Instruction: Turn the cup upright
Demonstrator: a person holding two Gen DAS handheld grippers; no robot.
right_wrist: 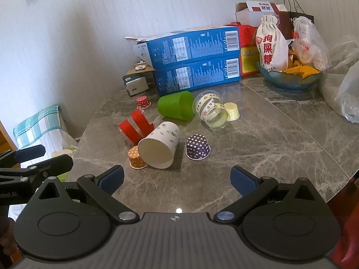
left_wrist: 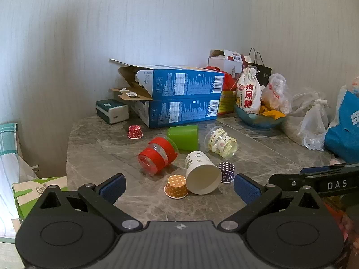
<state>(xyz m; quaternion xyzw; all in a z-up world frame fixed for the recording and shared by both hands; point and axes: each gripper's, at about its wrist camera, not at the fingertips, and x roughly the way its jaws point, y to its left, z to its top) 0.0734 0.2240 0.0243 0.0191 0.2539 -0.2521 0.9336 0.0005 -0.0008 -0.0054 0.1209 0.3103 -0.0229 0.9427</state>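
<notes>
White paper cup (left_wrist: 202, 174) on its side on grey marble table (right_wrist: 280, 139), both claws wide.

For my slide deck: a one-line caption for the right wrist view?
Open right tool faces a tipped white paper cup among scattered cups on a marble table.

A grey marble-patterned table (right_wrist: 280, 139) with pale veins and a rounded left edge stands against a white wall (left_wrist: 157, 22) with fine vertical ribbing. Soft daylight spreads evenly, and a small bright glint shows on the near tabletop. To the far left, beyond the table edge, lies a teal-and-white checked cloth (right_wrist: 38, 123).
</notes>
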